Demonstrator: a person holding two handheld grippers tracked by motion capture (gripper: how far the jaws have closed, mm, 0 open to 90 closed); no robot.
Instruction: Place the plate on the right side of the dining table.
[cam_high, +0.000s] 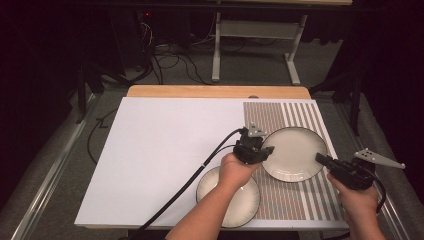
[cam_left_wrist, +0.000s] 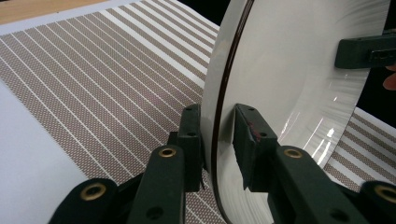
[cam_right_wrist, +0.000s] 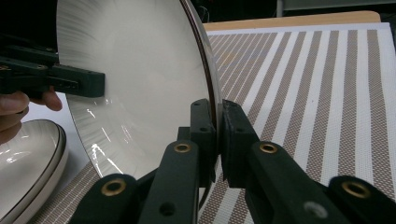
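Upper plate (cam_high: 295, 152) is clamped at opposite rims by left gripper (cam_high: 261, 150) and right gripper (cam_high: 322, 160), above striped mat (cam_high: 300, 200). Second plate (cam_high: 240, 202) lies nearer; stacking judged outstanding.

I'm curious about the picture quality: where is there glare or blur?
Left gripper view: bright glints streak the held plate. Right gripper view: similar glints low on that plate, and the second plate is soft. High view: dim surroundings, evenly lit white table.
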